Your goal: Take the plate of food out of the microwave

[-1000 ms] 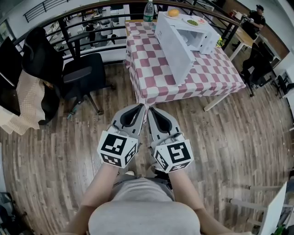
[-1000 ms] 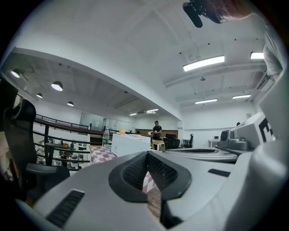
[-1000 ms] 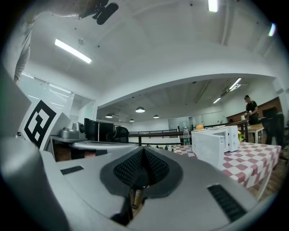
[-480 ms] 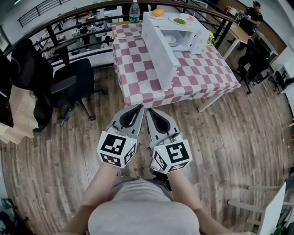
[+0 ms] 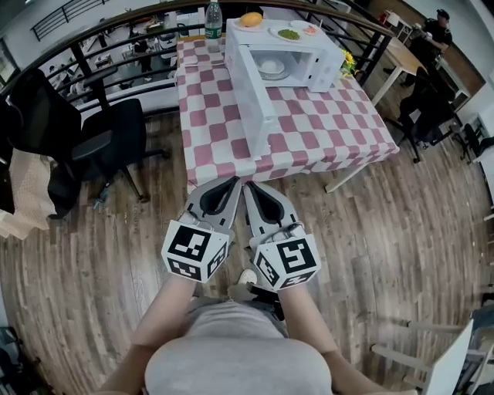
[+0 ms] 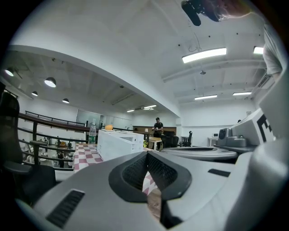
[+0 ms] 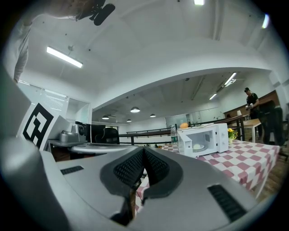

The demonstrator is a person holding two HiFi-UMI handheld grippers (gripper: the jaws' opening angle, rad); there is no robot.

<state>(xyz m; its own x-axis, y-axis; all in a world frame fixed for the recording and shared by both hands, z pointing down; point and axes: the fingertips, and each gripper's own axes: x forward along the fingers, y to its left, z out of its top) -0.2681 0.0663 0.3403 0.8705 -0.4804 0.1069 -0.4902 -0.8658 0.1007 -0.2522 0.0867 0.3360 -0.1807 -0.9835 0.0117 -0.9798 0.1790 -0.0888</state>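
A white microwave [image 5: 285, 62] stands on a red-and-white checked table [image 5: 309, 131] with its door [image 5: 248, 92] swung open. Inside it lies a white plate of food [image 5: 272, 67], also seen in the right gripper view as a pale plate [image 7: 197, 146] in the microwave [image 7: 203, 139]. My left gripper [image 5: 235, 181] and right gripper [image 5: 249, 185] are side by side over the wooden floor, short of the table's near edge. Both are shut and hold nothing. The left gripper view shows the microwave [image 6: 119, 143] beyond the shut left gripper [image 6: 147, 153].
On the microwave lie an orange [image 5: 251, 18] and a plate with green food [image 5: 288, 34]. A water bottle [image 5: 213, 15] stands behind it. A black office chair [image 5: 116, 139] stands left of the table, a dark railing [image 5: 100, 46] runs behind, and a person [image 5: 440, 27] is far right.
The table and microwave have come closer and slid left in the head view. Both grippers stay together, shut, in front of the body.
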